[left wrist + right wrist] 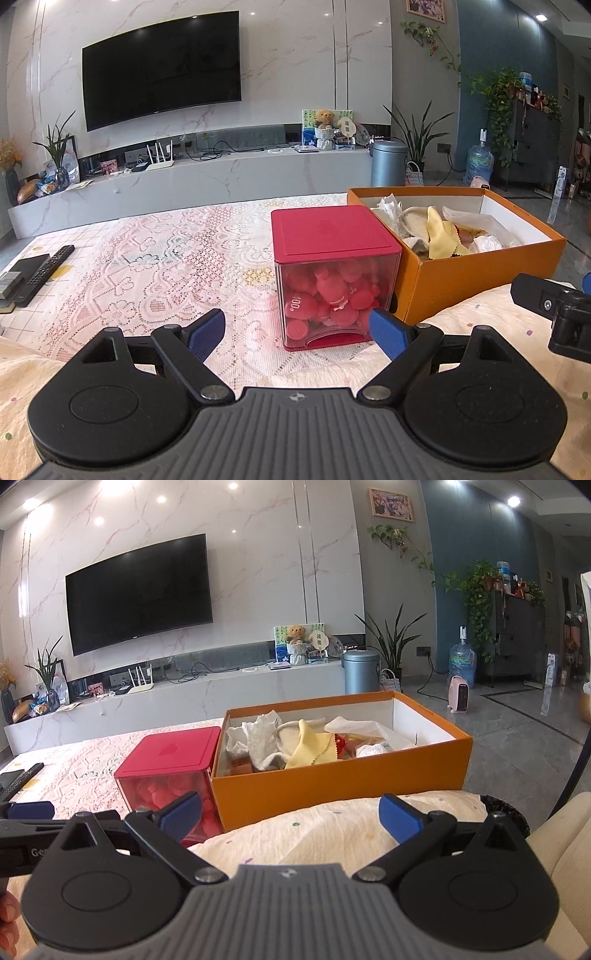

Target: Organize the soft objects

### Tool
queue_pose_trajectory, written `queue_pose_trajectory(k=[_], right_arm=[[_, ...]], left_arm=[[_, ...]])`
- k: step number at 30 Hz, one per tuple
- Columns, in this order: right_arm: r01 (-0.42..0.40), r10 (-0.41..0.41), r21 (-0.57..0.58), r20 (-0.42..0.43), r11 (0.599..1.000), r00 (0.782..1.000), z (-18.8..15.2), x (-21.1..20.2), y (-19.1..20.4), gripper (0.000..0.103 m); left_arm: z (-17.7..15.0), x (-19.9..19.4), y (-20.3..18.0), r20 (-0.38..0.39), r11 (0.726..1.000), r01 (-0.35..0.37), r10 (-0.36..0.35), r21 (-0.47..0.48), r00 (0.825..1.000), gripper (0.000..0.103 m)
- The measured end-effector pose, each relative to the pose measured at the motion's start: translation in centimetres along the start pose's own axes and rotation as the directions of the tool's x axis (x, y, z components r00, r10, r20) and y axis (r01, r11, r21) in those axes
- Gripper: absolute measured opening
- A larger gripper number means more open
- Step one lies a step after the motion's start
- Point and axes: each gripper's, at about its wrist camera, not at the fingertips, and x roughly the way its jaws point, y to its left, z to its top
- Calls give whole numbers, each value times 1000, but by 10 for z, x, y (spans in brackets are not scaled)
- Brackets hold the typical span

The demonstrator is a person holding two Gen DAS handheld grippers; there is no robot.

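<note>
Left wrist view: my left gripper (297, 332) hangs low over the near edge of a table (147, 258) covered in a lace cloth, jaws wide apart and holding nothing. Straight ahead, between the blue pads (207, 328), stands a red-lidded box (334, 273) with clear walls. It is packed with pink rounded pieces, likely soft toys, though I cannot tell what they are through the plastic. Touching its right side, or very nearly, sits an open orange box (476, 273), which holds the soft things: a yellow cloth (441, 236) with a zigzag edge, white crumpled fabric and a clear bag. I judge the two boxes are set side by side near me so both grippers can reach them. A remote (46, 275) lies at the far left edge. Part of my right gripper (554, 310) pokes in from the right, cut off by the frame. A pale cushion or blanket fills the foreground and hides the table's near edge.

Right wrist view: my right gripper (290, 821) is also spread open and empty, held back above the pale blanket (332, 834), aimed at the orange box (332, 786). From here I see more of its contents: white cloth (258, 738) on the left, the yellow cloth (310, 749) in the middle, something red and crinkly plastic to the right. What lies underneath is buried. The red box (170, 753) is partly hidden behind my left pad. My left gripper's tip (29, 810) shows at the left edge.
</note>
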Motion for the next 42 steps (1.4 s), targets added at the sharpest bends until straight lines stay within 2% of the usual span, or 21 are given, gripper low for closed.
queue_pose_trajectory(k=[42], right_arm=[[-1,1,-7,4,1000,1000,0,-2,3,100]], left_arm=[[-1,-3,4,-2,1000,2,-2,2,1000,103]])
